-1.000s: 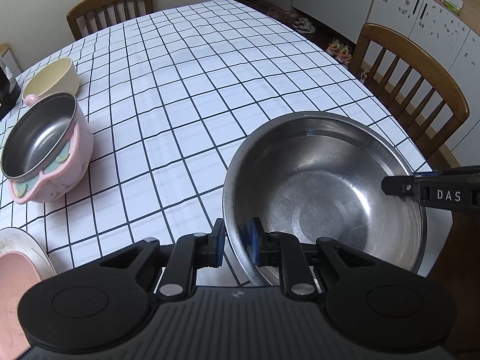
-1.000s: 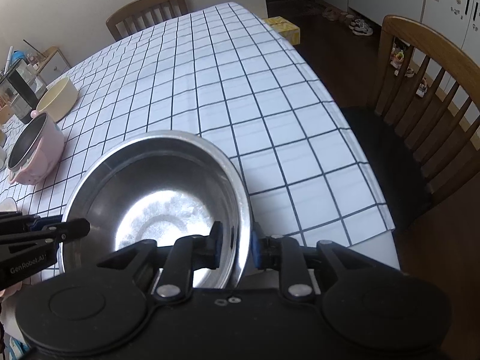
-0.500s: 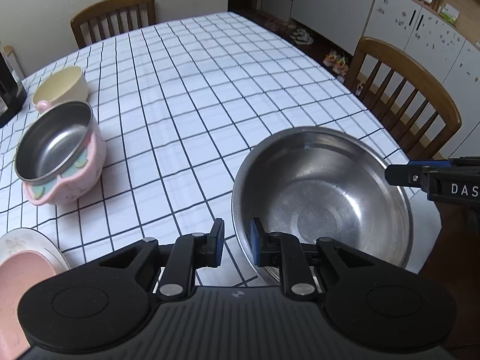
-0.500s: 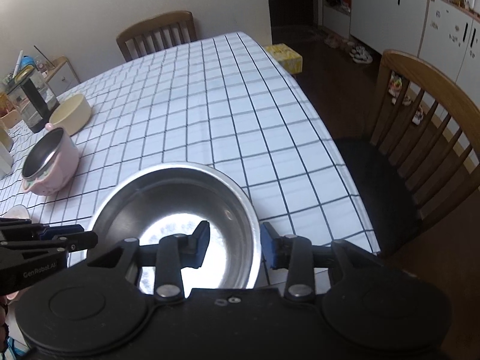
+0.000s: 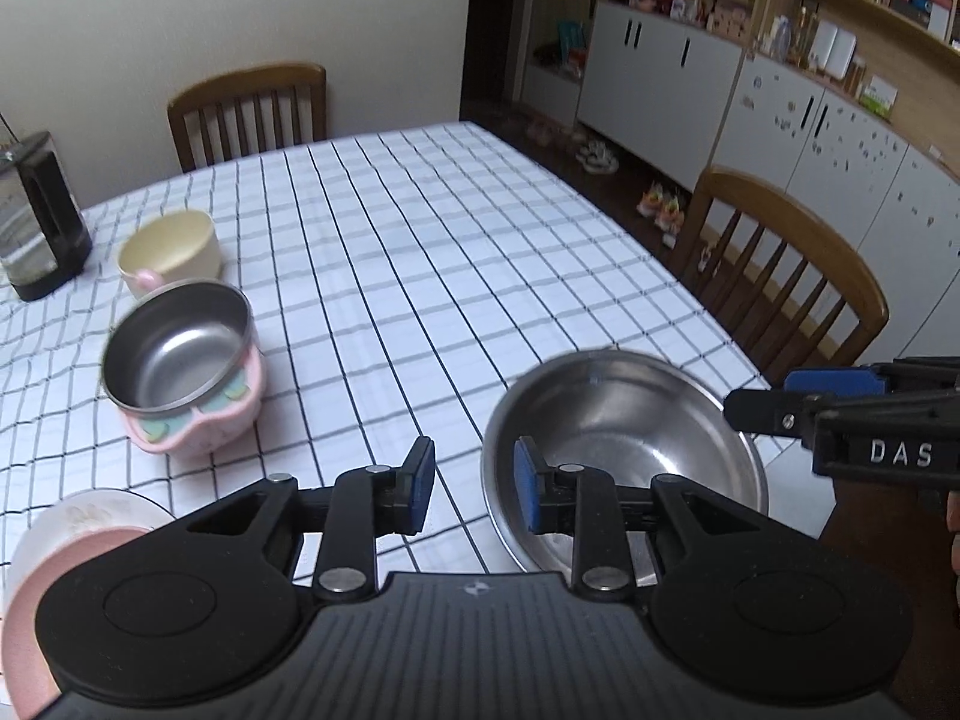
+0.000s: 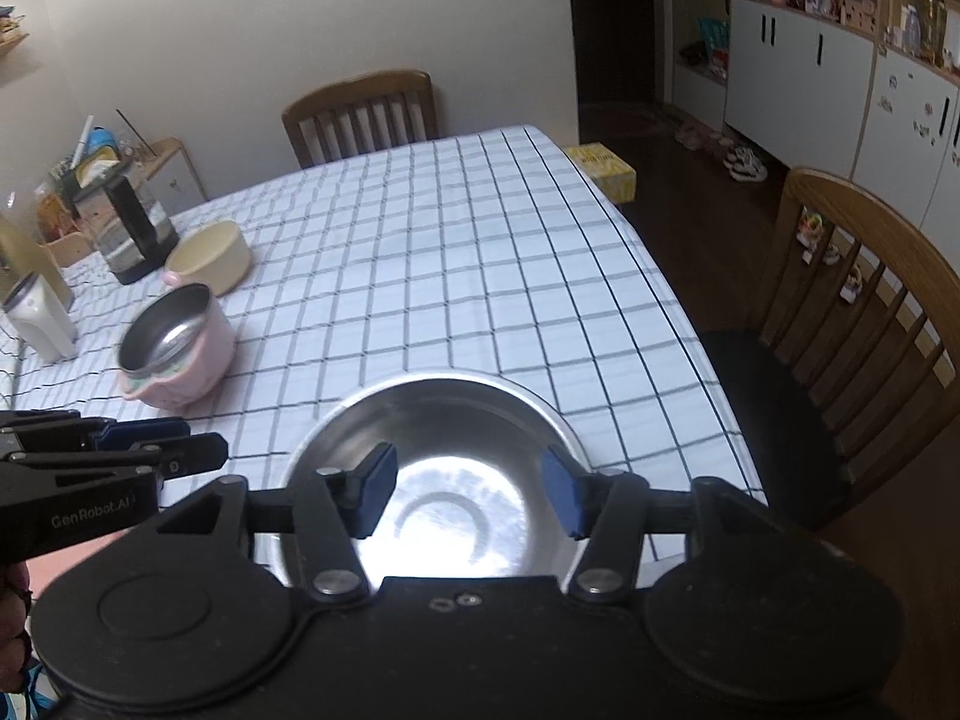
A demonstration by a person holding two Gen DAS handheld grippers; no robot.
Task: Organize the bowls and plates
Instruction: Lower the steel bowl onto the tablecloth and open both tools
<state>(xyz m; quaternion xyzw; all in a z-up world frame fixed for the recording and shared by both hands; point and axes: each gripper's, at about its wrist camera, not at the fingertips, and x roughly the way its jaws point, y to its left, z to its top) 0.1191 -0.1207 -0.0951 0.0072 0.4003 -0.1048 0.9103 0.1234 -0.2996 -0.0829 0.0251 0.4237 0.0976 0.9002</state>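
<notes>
— Both sets of jaws are seen spread apart, with nothing gripped between them. The left gripper (image 5: 471, 483) is held above the near-left rim of the large steel bowl (image 5: 624, 450), its blue pads (image 5: 420, 477) clear of the metal. The right gripper (image 6: 471, 489) is held over the same bowl's hollow, and no contact with the rim can be made out.

— And where is that bowl placed?

— It is set on the checked tablecloth (image 5: 420, 252) at the near right corner of the table. Left of the steel bowl, at the near edge, a white plate with a pink dish on it (image 5: 72, 546) is partly hidden by the left gripper's body. Farther left and beyond the steel bowl, a pink bowl with a steel liner (image 5: 183, 360) is seen, and just behind that a cream bowl (image 5: 171, 252); whether the two touch cannot be told. A black-framed glass jug (image 5: 36, 222) is found farther back still.

— Anything past the table?

— A wooden chair (image 5: 780, 264) is stood right of the steel bowl, and another wooden chair (image 5: 249, 114) at the far end.
</notes>
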